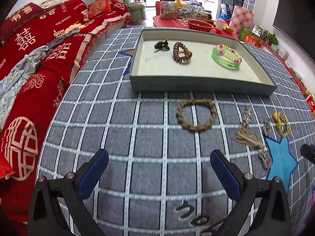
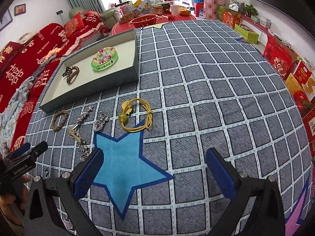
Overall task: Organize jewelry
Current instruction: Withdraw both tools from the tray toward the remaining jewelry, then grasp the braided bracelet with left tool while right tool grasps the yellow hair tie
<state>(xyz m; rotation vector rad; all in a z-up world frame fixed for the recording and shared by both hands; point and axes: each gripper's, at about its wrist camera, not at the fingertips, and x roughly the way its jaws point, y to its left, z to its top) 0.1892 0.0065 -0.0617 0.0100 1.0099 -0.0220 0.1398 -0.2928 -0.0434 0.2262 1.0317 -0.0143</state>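
Note:
A grey-green tray [image 1: 202, 87] [image 2: 88, 89] lies on the checked cloth. It holds a black clip [image 1: 161, 44], a brown coil hair tie [image 1: 182, 52] [image 2: 72, 74] and a green bangle with a bead bracelet [image 1: 227, 57] [image 2: 104, 60]. On the cloth in front lie a braided tan bracelet [image 1: 196, 114] [image 2: 58, 120], silver pieces [image 1: 246, 119] [image 2: 83, 118], a heart pendant [image 2: 99, 124] and a yellow cord bracelet [image 1: 282, 123] [image 2: 135, 114]. My left gripper [image 1: 159, 169] is open and empty, short of the braided bracelet. My right gripper [image 2: 152, 167] is open and empty over the blue star [image 2: 124, 163].
A red sofa [image 1: 39, 59] runs along the left. A red table with bowls and jars [image 1: 196, 19] stands behind the tray. Boxes [image 2: 283, 59] line the right wall. The left gripper's body [image 2: 21, 163] shows at the left of the right wrist view.

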